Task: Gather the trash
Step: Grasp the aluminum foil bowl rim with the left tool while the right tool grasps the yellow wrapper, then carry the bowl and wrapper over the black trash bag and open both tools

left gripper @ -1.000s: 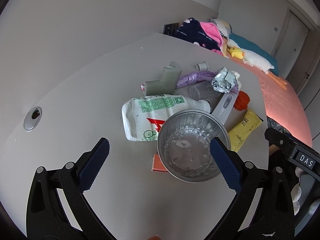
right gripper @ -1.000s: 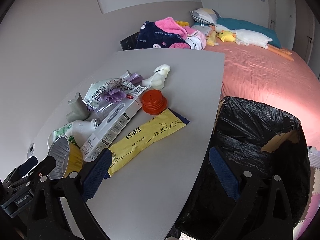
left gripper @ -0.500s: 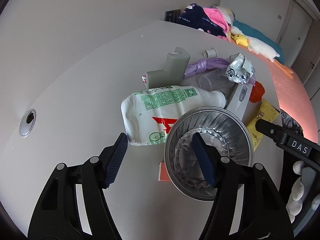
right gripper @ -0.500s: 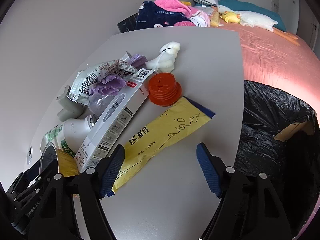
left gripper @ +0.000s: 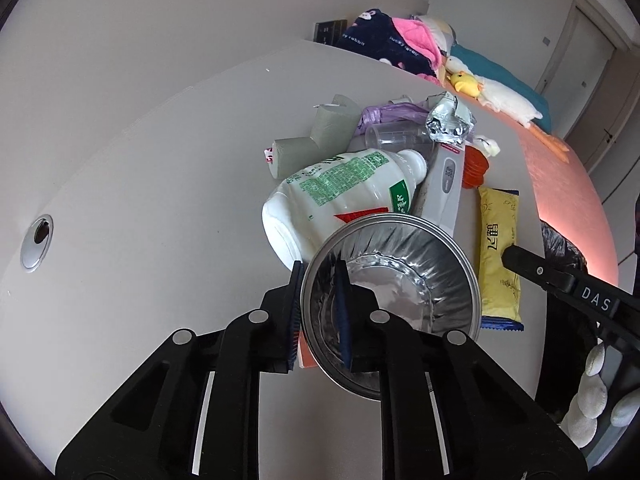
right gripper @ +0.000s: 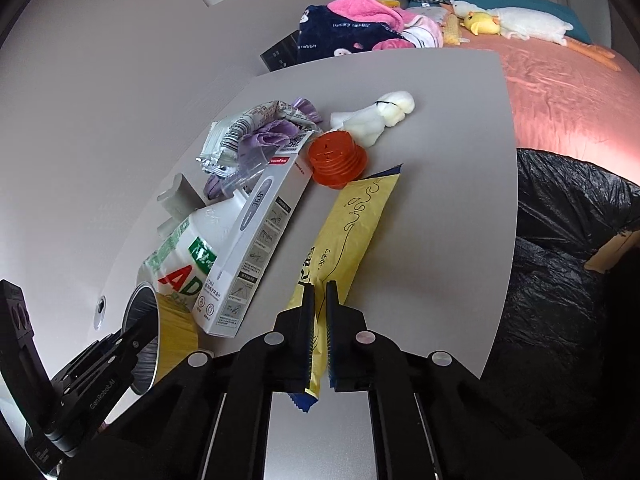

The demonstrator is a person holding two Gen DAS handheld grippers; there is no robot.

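Note:
My left gripper (left gripper: 319,280) is shut on the rim of a round foil bowl (left gripper: 404,280), one finger inside and one outside. The bowl also shows in the right wrist view (right gripper: 146,336). My right gripper (right gripper: 319,300) is shut on the near end of a yellow snack wrapper (right gripper: 352,224), which lies flat on the grey table (right gripper: 440,240). The wrapper also shows in the left wrist view (left gripper: 498,248). Behind lie a white milk bottle (left gripper: 332,200), a white thermometer box (right gripper: 256,256), an orange lid (right gripper: 338,154) and crumpled foil (left gripper: 450,124).
A black trash bag (right gripper: 572,248) hangs open past the table's right edge. A white tissue wad (right gripper: 376,118), purple plastic (right gripper: 272,138) and a grey cardboard piece (left gripper: 316,140) lie in the pile. A bed with clothes and plush toys (right gripper: 512,20) is behind. A cable grommet (left gripper: 37,240) sits at left.
Both grippers have moved forward and closed. The left one has shut on the foil bowl's rim. The right one has shut on the yellow wrapper's near end.

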